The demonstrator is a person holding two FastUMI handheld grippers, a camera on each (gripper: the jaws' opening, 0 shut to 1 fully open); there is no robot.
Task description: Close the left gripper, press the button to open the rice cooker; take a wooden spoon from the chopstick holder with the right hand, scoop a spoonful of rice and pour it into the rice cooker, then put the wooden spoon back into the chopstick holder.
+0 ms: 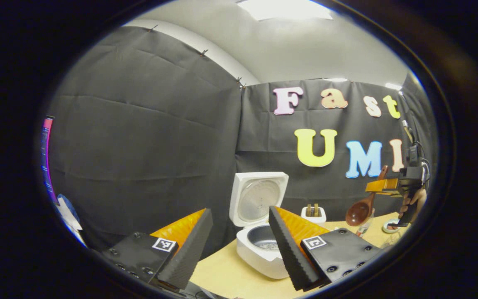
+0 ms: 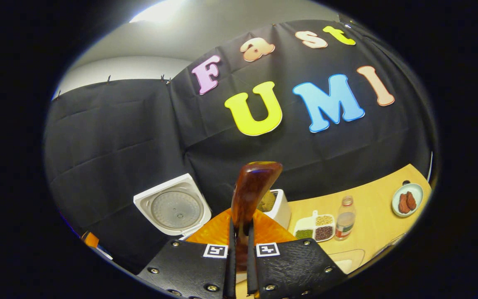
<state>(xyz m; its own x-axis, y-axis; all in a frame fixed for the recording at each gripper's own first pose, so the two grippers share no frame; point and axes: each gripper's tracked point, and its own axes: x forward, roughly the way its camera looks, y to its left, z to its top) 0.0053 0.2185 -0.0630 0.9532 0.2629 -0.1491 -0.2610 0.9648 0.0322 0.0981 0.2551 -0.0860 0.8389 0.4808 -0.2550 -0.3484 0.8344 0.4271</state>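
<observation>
Nearest to your camera in the left gripper view are the two black ribbed fingers [image 1: 193, 249] of your left gripper [image 1: 239, 253]. They stand wide apart with nothing between them. Through the gap, at about 6 o'clock of that view, you see the white rice cooker [image 1: 259, 249] on the wooden table [image 1: 222, 274]. Its lid [image 1: 257, 199] stands up open, and the dark inner pot [image 1: 264, 238] is partly hidden behind your right-hand finger pad.

Just behind the cooker, toward 5 o'clock, stands the small white chopstick holder [image 1: 313, 214] with wooden pieces sticking up from it. At 3 o'clock your other hand [image 1: 413, 203] holds the right gripper [image 1: 382, 185] up in the air, above the table and well apart from the cooker. The wooden spoon [image 1: 361, 209] hangs from it with the bowl pointing down; I cannot tell if there is rice in it.

In the right gripper view the fingers are narrow and press on the spoon handle from both sides, and the handle rises up at 12 o'clock from them. Behind the handle is the chopstick holder, partly covered by it. At 10 o'clock is the open lid of the cooker. At 3 o'clock on the table you find a divided dish of beans and grains [image 2: 315, 228], a small bottle [image 2: 345, 219] just beside it, and farther off a small plate with two reddish pieces [image 2: 407, 200].
</observation>
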